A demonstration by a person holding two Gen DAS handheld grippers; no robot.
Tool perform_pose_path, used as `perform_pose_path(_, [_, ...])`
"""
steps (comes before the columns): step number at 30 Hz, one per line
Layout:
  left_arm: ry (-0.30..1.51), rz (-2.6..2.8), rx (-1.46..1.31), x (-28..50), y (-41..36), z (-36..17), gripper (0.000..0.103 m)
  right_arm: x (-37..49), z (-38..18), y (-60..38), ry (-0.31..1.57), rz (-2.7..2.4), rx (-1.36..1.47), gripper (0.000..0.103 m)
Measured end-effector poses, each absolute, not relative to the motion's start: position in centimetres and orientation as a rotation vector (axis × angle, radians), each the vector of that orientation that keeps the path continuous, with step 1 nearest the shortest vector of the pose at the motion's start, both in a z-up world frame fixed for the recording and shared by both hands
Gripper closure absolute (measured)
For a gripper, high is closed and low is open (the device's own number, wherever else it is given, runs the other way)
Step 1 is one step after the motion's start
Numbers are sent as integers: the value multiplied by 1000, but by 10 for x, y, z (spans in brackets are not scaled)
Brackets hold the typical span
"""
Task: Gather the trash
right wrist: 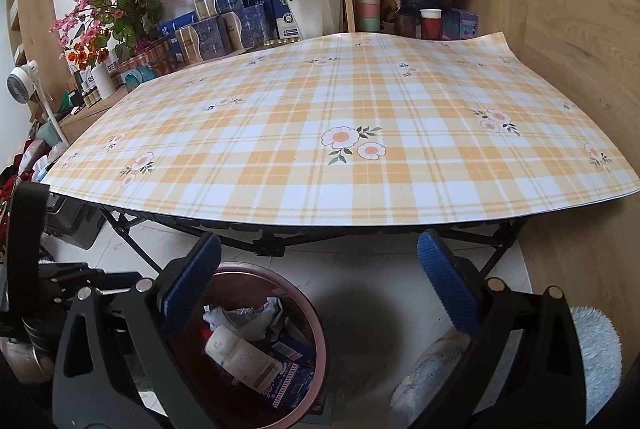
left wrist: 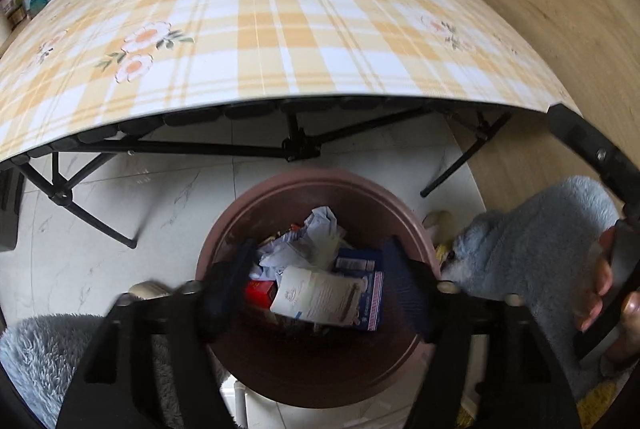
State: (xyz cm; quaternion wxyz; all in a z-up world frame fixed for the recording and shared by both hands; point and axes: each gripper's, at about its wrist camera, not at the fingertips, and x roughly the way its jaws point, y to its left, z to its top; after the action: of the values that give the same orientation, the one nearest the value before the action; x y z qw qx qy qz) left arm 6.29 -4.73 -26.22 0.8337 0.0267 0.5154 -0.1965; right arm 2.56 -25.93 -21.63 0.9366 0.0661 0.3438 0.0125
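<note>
Below, in the left wrist view, the left gripper is hanging with its jaws spread wide and nothing between them, directly over the brown bin on the floor. Going left to right inside the bin: a small red box is lying beside the white bottle, crumpled paper is sitting behind them, and a blue carton is leaning against the right wall. All of it is lying loose in the bin, apart from the pads.

Judging by looks, the bottle is probably light and smooth, likely to slip unless pinched across its middle; the paper is soft and will squash under any grip; the cartons seem light but stiff, best taken across their thin sides.

Over in the right wrist view, the right gripper is also standing open and empty, to the right of the bin. The checked tablecloth is showing no trash.
</note>
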Motion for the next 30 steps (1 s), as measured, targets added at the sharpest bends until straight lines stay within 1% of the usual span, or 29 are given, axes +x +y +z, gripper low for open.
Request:
perform_pose_path(1, [1080,-405,60,62,-47,-260,22,25,-216,-260,703,23,137,6])
perform_pose_path(3, [1062,-402,53,62,-44,-256,19,25,-217,-261,705,19,140,6])
perform_pose_path(5, [1046,-388,49,62,-42,-253,14,26,-218,-262,712,14,147,6])
perform_pose_path(14, [1039,-338,1,67,-30,-250,13,27,-219,-262,720,6,139,6])
perform_pose_path(18, [997,-295,4,63,-26,-241,12,29,-206,-267,693,-4,121,6])
perform_pose_path(21, [905,-241,2,58,-16,-218,11,31,-181,-274,671,-6,120,6])
perform_pose_path(24, [794,-157,11,51,-3,-182,8,33,-153,-281,645,8,119,6])
perform_pose_path(30, [611,-90,-2,38,16,-87,6,27,-87,-287,574,-8,95,6])
